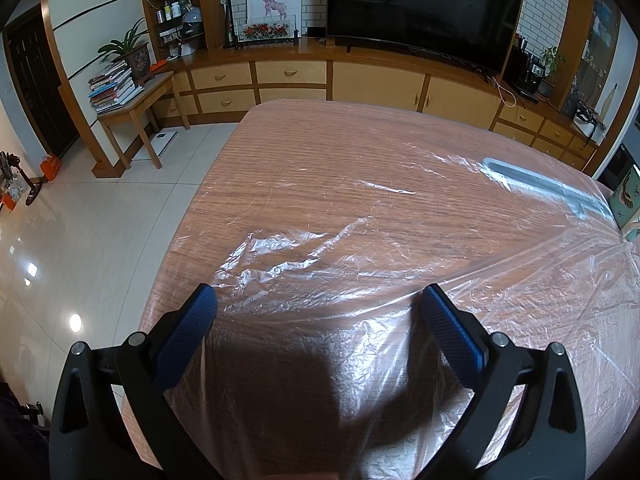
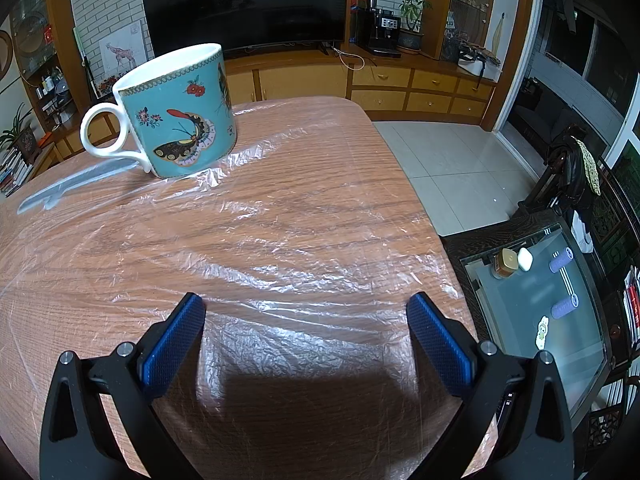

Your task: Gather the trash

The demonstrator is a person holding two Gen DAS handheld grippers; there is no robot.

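A thin clear plastic film (image 1: 360, 280) lies crinkled over the wooden table (image 1: 320, 152); the same plastic film (image 2: 280, 264) shows in the right wrist view. A grey knife (image 1: 548, 184) lies on the film at the far right; this knife (image 2: 68, 188) also appears at the left in the right wrist view. A teal mug (image 2: 180, 112) with a butterfly print and white handle stands upright on the film. My left gripper (image 1: 318, 300) hovers open just above the film's near part. My right gripper (image 2: 306, 308) is open too, with nothing between its fingers.
Pale tiled floor (image 1: 80, 240) lies left of the table, with a side table (image 1: 136, 104) stacked with books beyond it. A low glass-topped table (image 2: 540, 308) with small items stands right of the wooden table (image 2: 400, 184). A TV cabinet (image 1: 360, 76) runs along the far wall.
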